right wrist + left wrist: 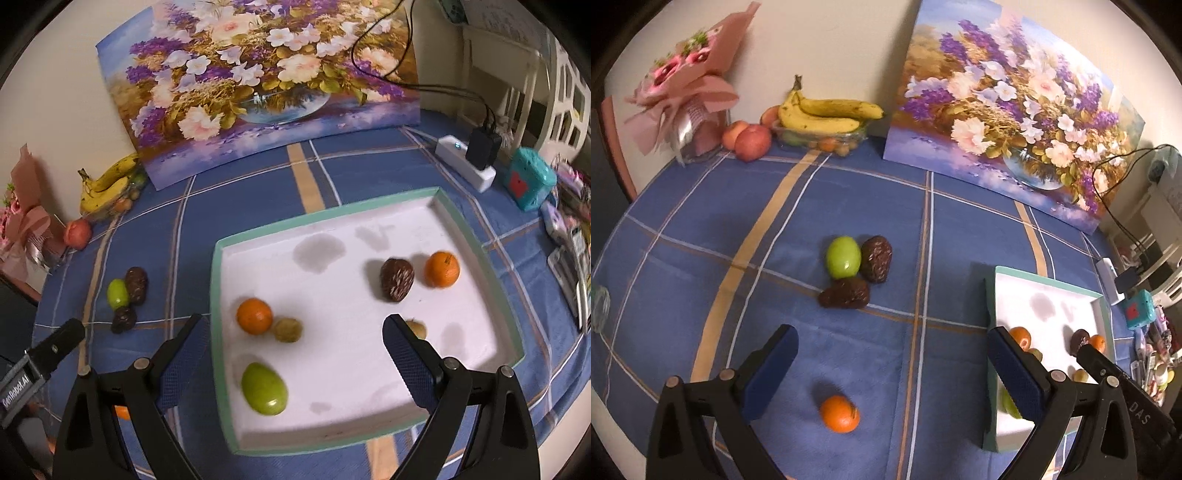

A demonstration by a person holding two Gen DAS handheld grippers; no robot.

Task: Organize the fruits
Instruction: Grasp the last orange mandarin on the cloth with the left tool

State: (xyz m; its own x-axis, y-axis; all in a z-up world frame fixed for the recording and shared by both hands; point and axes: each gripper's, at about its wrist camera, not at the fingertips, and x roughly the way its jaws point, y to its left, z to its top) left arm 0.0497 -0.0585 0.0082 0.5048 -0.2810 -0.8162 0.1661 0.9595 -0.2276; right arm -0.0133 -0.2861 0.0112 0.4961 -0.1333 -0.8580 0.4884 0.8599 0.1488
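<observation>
Left gripper (890,354) over a loose orange, jaws wide apart and empty.

The orange (839,413) lies on the blue cloth (701,229) between the left jaws, near the camera; it is round, so no axis matters, and its skin looks bright and whole. The left gripper is nearer to it. The tray (218,280) stands to the right. The right gripper (295,339) hangs over the tray, jaws apart, holding nothing.
</observation>
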